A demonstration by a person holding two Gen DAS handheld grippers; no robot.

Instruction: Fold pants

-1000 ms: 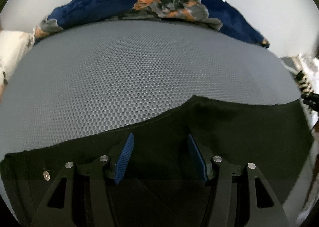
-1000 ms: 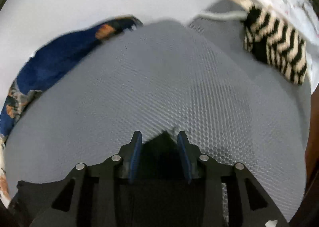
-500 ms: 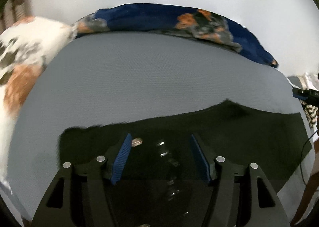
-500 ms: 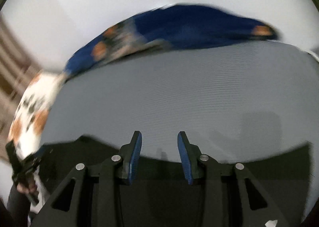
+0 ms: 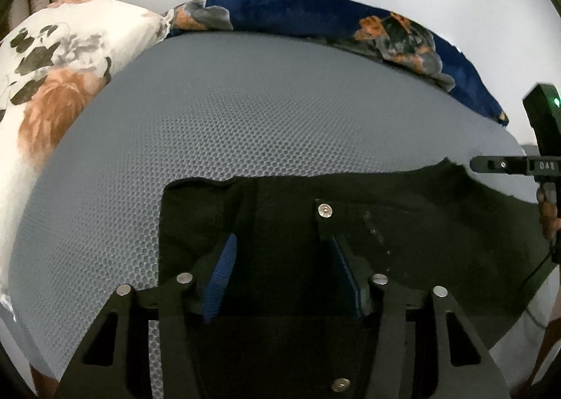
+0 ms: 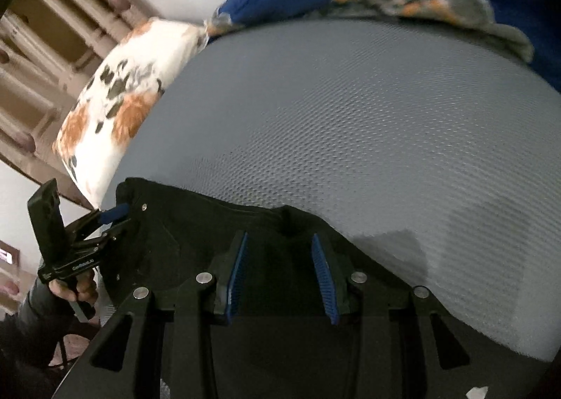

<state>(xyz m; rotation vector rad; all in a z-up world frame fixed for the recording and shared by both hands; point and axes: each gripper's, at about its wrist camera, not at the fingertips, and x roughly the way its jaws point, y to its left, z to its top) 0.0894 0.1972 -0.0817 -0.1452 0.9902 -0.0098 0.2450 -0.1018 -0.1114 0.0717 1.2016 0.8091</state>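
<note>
On the near edge of the grey mesh mattress point(image 5: 280, 111), the black pants point(image 5: 403, 223) are lying flat, with a straight side edge at left and an uneven, rucked far edge running toward the right.

Risk, as judged: the cloth is dark and limp, so layers are hard to tell apart; a pinch taken now is likely catching one layer only, leaving the under layer dragging and the fold going crooked. The rucked far edge is also threatening to carry creases into the fold. Grasping too far inside the edge would be bunching the fabric.

Pose: the left gripper point(image 5: 280, 258) is sitting low over the pants near their left end, its blue pads spread apart, nothing held between them. The right gripper point(image 6: 280, 262) is hovering over the opposite end, pointing across the mattress, its pads likewise apart and gripping nothing. A floral pillow point(image 5: 52, 83) and a blue blanket point(image 5: 315, 16) are lying well beyond the work.
</note>
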